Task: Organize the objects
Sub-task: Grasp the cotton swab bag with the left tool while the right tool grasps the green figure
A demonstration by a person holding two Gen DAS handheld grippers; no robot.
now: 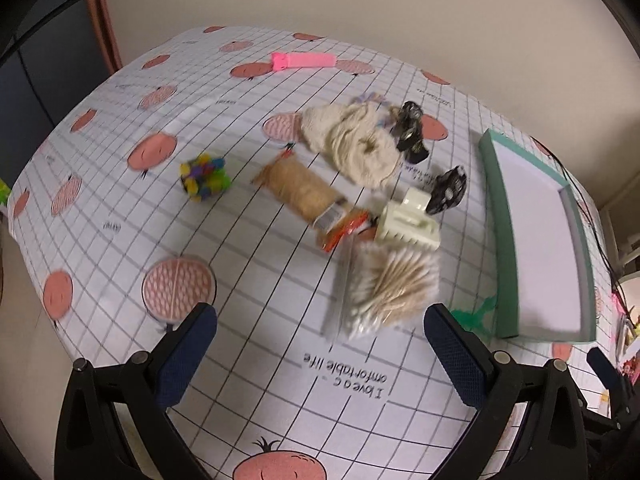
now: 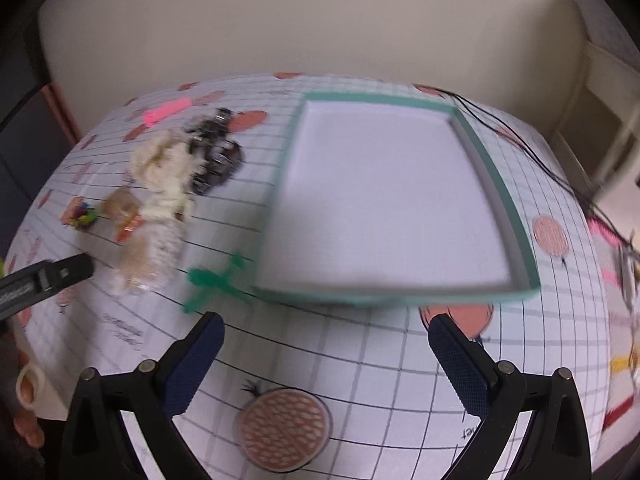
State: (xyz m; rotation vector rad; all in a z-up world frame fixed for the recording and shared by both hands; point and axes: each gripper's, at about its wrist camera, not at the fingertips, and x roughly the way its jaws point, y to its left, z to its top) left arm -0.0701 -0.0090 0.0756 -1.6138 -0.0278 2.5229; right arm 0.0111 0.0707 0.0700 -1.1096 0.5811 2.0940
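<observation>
Above the tablecloth, left gripper [image 1: 320, 328] hovers wide, empty, over the cotton-swab pack [image 1: 384, 292]; right gripper [image 2: 326, 334] gapes beside the green tray [image 2: 516, 224]. Nothing's sorted yet — next, probably drop and pinch the swabs.

Count: one tray [image 1: 505, 216], one swab pack [image 1: 384, 292], one cloth [image 1: 352, 140], one pink clip [image 1: 302, 61], two dark wrappers [image 1: 409, 131], one snack pack [image 1: 304, 194].
</observation>
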